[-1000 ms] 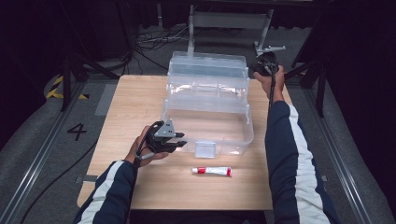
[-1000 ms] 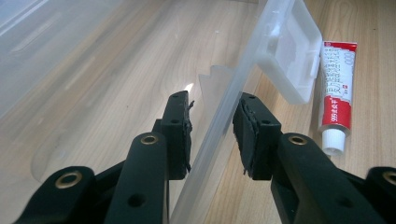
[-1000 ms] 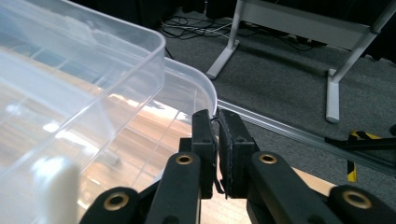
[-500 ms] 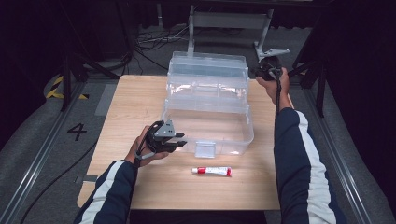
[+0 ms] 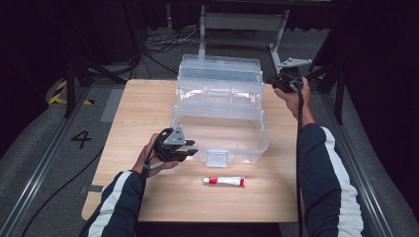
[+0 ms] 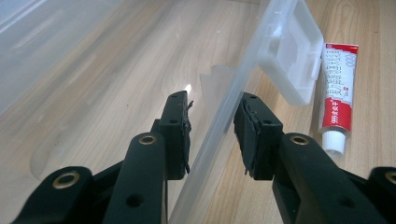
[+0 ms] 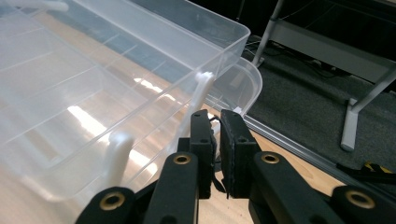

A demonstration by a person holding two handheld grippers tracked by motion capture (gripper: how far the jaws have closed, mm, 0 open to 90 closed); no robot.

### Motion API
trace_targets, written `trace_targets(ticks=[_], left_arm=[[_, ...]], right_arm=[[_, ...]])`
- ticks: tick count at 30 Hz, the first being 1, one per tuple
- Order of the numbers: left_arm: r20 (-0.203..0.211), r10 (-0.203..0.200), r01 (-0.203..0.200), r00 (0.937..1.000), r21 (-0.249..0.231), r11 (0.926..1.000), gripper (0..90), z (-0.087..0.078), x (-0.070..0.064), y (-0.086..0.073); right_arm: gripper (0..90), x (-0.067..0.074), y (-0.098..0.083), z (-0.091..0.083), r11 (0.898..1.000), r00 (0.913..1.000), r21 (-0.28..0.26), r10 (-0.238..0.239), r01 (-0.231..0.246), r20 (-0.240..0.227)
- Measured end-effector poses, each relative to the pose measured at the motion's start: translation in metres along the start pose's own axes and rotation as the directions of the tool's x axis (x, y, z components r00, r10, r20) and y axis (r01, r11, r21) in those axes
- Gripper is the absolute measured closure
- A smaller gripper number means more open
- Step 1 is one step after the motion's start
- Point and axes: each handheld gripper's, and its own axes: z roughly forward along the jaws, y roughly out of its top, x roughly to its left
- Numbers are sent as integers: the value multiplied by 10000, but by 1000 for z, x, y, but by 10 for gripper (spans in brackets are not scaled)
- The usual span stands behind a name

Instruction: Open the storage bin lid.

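high view: a clear plastic organiser box [image 5: 220, 116] sits opened out in stepped tiers across the middle of the wooden tabletop [image 5: 128, 113]. the left hand-held gripper [image 5: 185, 148] is at the box's near-left corner, the right hand-held gripper [image 5: 277, 83] up at the far-right end of the upper trays. a red-and-white tube [image 5: 224, 181] lies apart on the bare wood in front of the box, just beyond a small latch flap [image 5: 217, 157].

left gripper view: the jaws straddle the thin front wall [image 6: 229, 116] of the box — narrowly parted, the rubber pads not clearly pressing on it, so i'd call it a loose bracket rather than a clamp. the wall is glossy, smooth and see-through, the wood grain showing through it.

right gripper view: the jaws are nearly together with nothing visibly caught, their tips just by a white hinge arm [image 7: 201, 91] of a ribbed, translucent tray [image 7: 116, 79].

the risk, as i judge it: slick thin plastic can slip from the pads, and a tug on the trays with the base only loosely braced could drag or tip the whole light box — perhaps onto the tube.
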Motion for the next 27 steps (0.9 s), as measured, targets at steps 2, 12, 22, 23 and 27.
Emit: trace_targets(ticks=[2,12,22,23,27], left_arm=[[0,-21,21,10000,-9,10000,660,0,0,0],[-40,-63,63,10000,-7,10000,655,0,-1,0],[-12,-76,76,10000,-8,10000,655,0,0,0],[-17,-70,70,10000,-9,10000,655,0,0,0],[-21,-61,61,10000,-41,10000,655,0,-1,-1]], right_arm=[[842,1,0,-2,10000,10000,2,-28,28,-21],[839,14,-1,-39,9989,9988,-328,-342,331,-350],[845,28,-11,-69,9960,9922,-644,-678,612,-1049],[843,29,-13,-71,9957,9918,-666,-710,641,-1065],[840,33,-22,-82,9944,9880,-850,-745,633,-1355]])
